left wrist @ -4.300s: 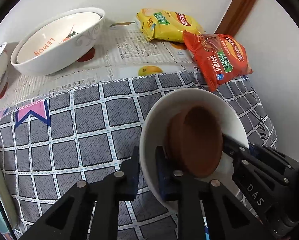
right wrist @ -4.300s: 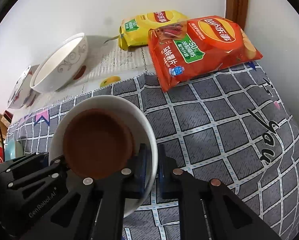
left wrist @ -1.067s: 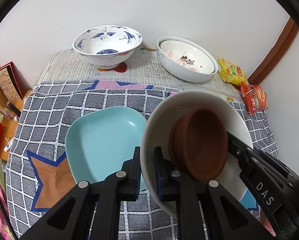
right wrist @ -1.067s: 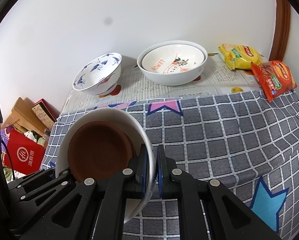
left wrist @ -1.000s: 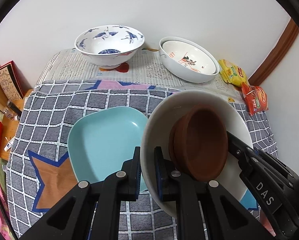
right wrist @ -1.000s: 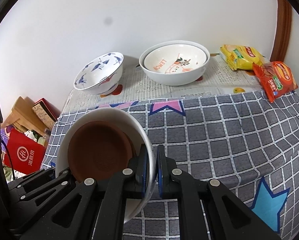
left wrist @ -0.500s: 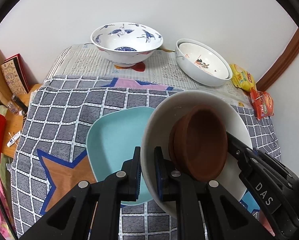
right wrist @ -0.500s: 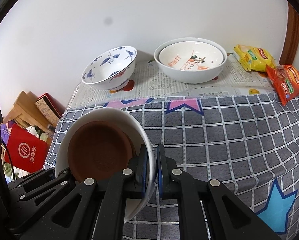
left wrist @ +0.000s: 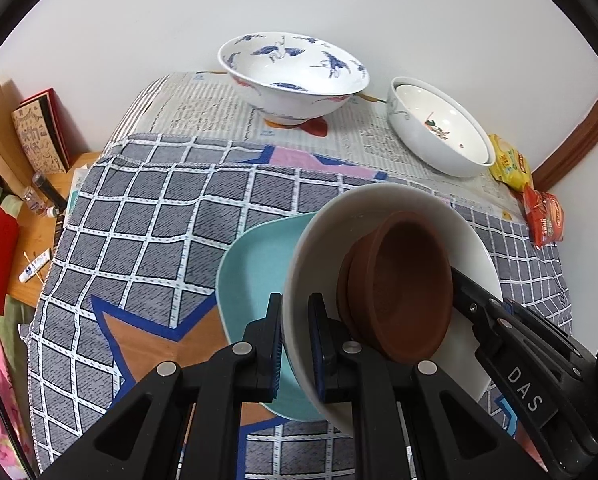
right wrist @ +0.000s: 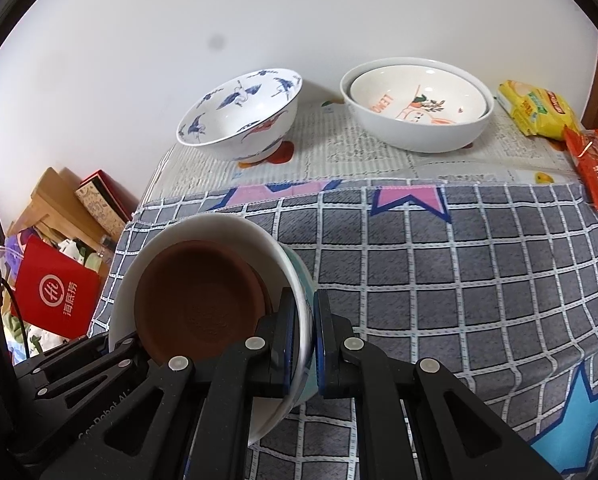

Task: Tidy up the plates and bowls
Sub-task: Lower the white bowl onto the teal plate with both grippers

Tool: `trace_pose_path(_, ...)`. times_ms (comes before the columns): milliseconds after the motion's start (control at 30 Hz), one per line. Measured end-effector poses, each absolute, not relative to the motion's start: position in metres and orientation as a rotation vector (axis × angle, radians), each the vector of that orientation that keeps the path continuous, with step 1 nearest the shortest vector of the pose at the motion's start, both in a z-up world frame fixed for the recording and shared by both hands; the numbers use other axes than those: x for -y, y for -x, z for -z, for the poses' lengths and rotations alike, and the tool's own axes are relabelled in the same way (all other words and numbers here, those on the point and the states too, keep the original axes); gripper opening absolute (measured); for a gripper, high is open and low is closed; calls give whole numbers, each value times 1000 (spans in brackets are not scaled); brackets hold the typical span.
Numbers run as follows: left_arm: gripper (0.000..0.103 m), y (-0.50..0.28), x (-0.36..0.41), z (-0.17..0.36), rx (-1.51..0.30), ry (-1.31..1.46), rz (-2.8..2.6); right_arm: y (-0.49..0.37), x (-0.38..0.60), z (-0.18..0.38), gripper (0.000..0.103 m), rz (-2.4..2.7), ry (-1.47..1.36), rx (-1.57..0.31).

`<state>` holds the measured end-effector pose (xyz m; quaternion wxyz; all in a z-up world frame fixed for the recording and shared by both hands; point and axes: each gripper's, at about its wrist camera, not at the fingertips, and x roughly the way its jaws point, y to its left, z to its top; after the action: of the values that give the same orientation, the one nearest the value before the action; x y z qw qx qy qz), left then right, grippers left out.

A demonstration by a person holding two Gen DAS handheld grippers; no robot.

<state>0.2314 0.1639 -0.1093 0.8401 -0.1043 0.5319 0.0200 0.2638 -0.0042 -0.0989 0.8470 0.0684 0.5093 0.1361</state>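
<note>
I hold a white plate [left wrist: 473,248] between both grippers, tilted, with a brown clay dish [left wrist: 399,292] lying in it. My left gripper [left wrist: 297,340] is shut on the plate's left rim. My right gripper [right wrist: 307,332] is shut on the opposite rim; in the right wrist view the white plate [right wrist: 219,224] and brown dish [right wrist: 199,312] fill the lower left. The plate hangs just above a teal plate [left wrist: 251,272] lying on the checked cloth, and covers its right part. Each gripper shows in the other's view: the right gripper [left wrist: 465,292] and the left gripper [right wrist: 123,344].
At the back, on newspaper, stand a blue-and-white bowl [left wrist: 295,76] and two nested white bowls [left wrist: 439,132]. A yellow snack bag [left wrist: 511,164] and a red one [left wrist: 545,220] lie at the far right. Left of the table, a lower wooden surface holds boxes and a red bag [right wrist: 55,292].
Both grippers carried the white plate with the brown dish leftwards and slightly down. It now overlaps the teal plate, and the bowls at the back have shifted right in view.
</note>
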Motion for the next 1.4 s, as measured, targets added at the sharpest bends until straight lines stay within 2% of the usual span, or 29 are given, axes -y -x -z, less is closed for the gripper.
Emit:
trace_pose_path(533,12,-244,-178,143,-1177,238,-55,-276,-13,137,8,-302,-126,-1144)
trace_pose_path(933,12,-245,-178,145,-1150,230,-56,-279,-16,142,9,-325,-95,-1121)
trace_pose_path(1200,15,-241,-177,138,-1146,221,-57,-270,-16,128,11,-338,-47,-1097)
trace_pose_path(1400,22,-231,-174,125,-1128,200,-51,-260,-8,118,12,-345,-50,-1089)
